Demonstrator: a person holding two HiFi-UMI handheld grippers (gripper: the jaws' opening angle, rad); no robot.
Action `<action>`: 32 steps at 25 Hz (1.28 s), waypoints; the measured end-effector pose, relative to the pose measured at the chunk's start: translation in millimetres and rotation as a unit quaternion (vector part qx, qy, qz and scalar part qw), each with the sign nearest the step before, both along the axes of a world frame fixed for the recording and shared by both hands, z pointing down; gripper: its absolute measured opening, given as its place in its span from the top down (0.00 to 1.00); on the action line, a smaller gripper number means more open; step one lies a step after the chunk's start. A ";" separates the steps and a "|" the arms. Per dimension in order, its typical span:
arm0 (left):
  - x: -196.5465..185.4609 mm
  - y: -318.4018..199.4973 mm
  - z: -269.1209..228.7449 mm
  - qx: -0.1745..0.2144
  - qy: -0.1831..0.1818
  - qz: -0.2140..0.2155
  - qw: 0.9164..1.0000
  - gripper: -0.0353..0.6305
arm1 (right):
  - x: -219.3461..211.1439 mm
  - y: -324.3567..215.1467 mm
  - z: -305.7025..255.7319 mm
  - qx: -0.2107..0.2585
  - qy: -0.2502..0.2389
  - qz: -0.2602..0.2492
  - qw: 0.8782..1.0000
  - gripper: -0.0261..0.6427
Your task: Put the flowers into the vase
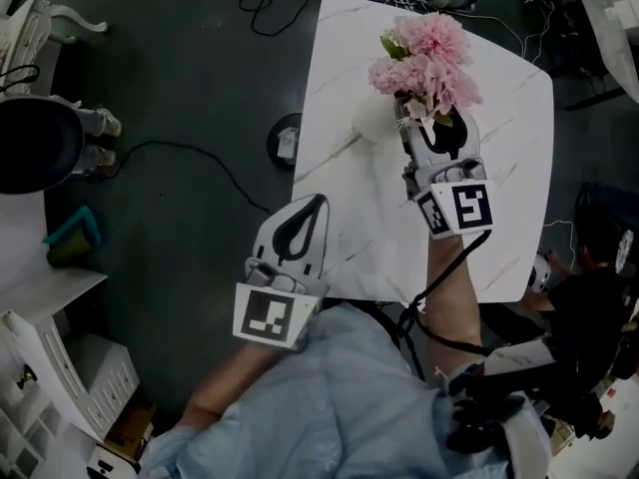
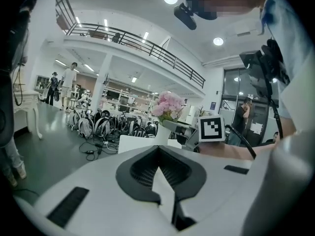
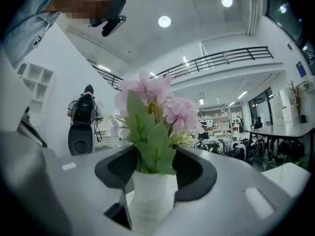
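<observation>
Right tongs [image 3: 156, 167], jaws apart, astride vase [image 3: 150, 200] of flowers [image 3: 147, 90]

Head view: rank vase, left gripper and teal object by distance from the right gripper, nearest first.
1. vase: between the open jaws of the right gripper, on the table.
2. left gripper: lower left, at the table's near edge.
3. teal object: far left, off the table.
</observation>
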State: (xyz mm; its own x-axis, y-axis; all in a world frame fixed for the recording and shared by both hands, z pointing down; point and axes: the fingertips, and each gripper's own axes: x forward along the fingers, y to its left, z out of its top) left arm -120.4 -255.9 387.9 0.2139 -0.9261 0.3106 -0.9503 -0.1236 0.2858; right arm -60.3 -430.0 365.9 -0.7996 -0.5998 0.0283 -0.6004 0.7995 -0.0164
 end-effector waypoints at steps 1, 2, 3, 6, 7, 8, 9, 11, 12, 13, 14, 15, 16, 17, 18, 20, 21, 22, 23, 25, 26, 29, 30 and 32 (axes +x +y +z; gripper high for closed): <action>0.6 0.7 -0.5 0.000 -0.001 0.000 1.000 0.94 | 1.0 0.6 0.1 -0.005 0.002 -0.001 1.000 0.65; 1.3 1.0 -1.0 0.001 -0.002 0.002 1.000 0.94 | 2.1 1.4 0.3 -0.009 0.004 -0.001 1.000 0.64; 2.1 1.2 -1.4 0.002 -0.003 0.004 1.000 0.94 | 3.5 2.5 0.9 -0.012 0.005 -0.001 1.000 0.62; 4.8 2.5 -2.2 0.005 -0.004 0.008 1.000 0.94 | 9.1 9.4 5.8 -0.025 0.010 0.002 1.000 0.60; 5.6 2.8 -2.8 0.006 -0.004 0.009 1.000 0.94 | 11.3 12.9 8.0 -0.029 0.011 0.002 1.000 0.60; 6.2 2.6 -3.6 0.008 -0.005 0.010 1.000 0.94 | 13.7 16.5 10.1 -0.033 0.011 0.003 0.999 0.59; 6.7 1.9 -4.6 0.010 -0.005 0.011 1.000 0.94 | 16.2 20.2 12.2 -0.036 0.013 0.005 0.999 0.59; 7.8 0.0 -7.4 0.013 -0.006 0.014 1.000 0.94 | 21.9 27.8 15.7 -0.044 0.015 0.007 0.999 0.58; 8.3 -0.8 -9.0 0.015 -0.007 0.016 1.000 0.94 | 24.9 31.8 17.1 -0.049 0.016 0.009 0.999 0.58; 8.7 -1.6 -10.6 0.016 -0.007 0.017 1.000 0.94 | 28.0 35.8 18.2 -0.053 0.016 0.011 0.998 0.58; 9.3 -2.3 -12.3 0.019 -0.008 0.018 1.000 0.94 | 31.5 39.9 19.2 -0.057 0.016 0.015 0.998 0.58; 10.0 -2.8 -13.8 0.021 -0.009 0.020 1.000 0.94 | 35.8 43.9 20.2 -0.062 0.015 0.019 0.998 0.58; 10.7 -3.1 -15.1 0.023 -0.010 0.021 0.999 0.94 | 40.7 48.1 20.8 -0.067 0.013 0.025 0.997 0.58; 11.1 -3.2 -16.3 0.024 -0.011 0.020 0.999 0.94 | 45.6 52.5 20.5 -0.071 0.010 0.031 0.997 0.58; 10.9 -3.4 -17.6 0.024 -0.014 0.018 0.999 0.94 | 49.8 57.7 18.8 -0.074 0.007 0.035 0.997 0.58; 8.7 -4.2 -21.5 0.024 -0.018 0.004 1.000 0.94 | 55.8 70.1 12.9 -0.079 0.001 0.041 0.996 0.58; 8.9 -4.5 -24.8 0.030 -0.020 0.000 0.999 0.94 | 57.7 77.4 9.4 -0.082 0.000 0.042 0.996 0.58; 10.7 -4.6 -28.8 0.041 -0.021 0.000 0.999 0.94 | 58.9 85.0 5.7 -0.084 0.000 0.044 0.995 0.58; 13.1 -4.5 -33.1 0.052 -0.023 0.002 0.998 0.94 | 59.7 92.8 2.4 -0.087 0.003 0.045 0.995 0.58; 17.8 -4.1 -41.6 0.066 -0.029 0.005 0.997 0.94 | 60.1 108.2 -4.4 -0.091 0.014 0.050 0.995 0.59; 20.1 -3.8 -46.0 0.071 -0.032 0.006 0.997 0.94 | 59.7 115.9 -8.9 -0.091 0.016 0.050 0.994 0.63; 27.8 0.6 -56.8 0.089 -0.041 0.009 0.995 0.94 | 59.8 138.1 -22.9 -0.090 0.008 0.049 0.995 0.82; 30.2 2.9 -59.7 0.095 -0.043 0.010 0.995 0.94 | 60.7 144.1 -25.4 -0.092 0.007 0.052 0.994 0.89; 34.0 6.7 -65.9 0.104 -0.048 0.011 0.993 0.94 | 62.2 153.1 -27.6 -0.098 0.008 0.059 0.993 0.95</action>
